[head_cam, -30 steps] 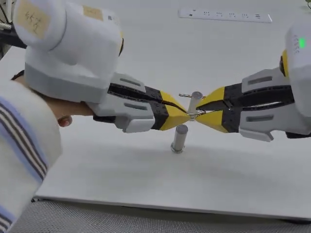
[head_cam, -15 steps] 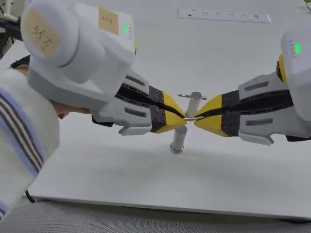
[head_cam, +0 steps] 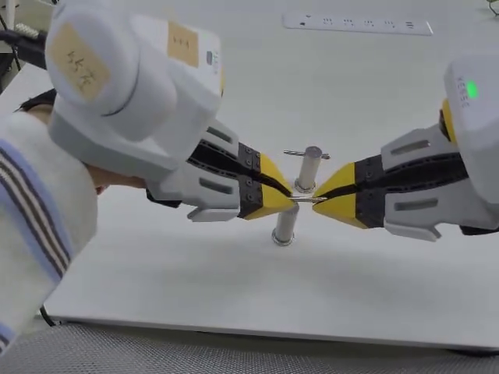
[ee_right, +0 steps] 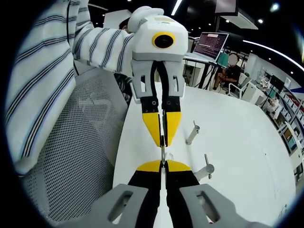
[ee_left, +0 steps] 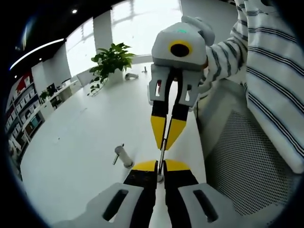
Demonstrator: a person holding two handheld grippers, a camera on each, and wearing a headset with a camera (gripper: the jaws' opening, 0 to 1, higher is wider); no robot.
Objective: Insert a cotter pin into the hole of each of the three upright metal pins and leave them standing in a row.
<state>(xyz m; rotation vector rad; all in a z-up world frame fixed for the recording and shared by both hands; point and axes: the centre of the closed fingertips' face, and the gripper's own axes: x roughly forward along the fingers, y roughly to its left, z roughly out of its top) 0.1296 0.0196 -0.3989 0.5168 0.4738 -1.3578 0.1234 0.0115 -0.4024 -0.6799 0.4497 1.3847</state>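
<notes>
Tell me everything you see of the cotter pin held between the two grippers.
The cotter pin is a thin, silvery wire, metal by its look, lying roughly level between the tips of the left gripper and the right gripper, each shut on one end. It sits at the top of the near upright metal pin; whether it has entered that pin's hole is hidden.

Two grippers, left gripper and right gripper, each with two yellow-tipped fingers. Two upright metal pins in the head view, rear pin and front pin. Two side pins in the right gripper view; makes three with the front one. Three cotter pins likewise: one cotter pin pinched between both grippers, one through each side pin. One desk, one power strip, one potted plant, one laptop.
</notes>
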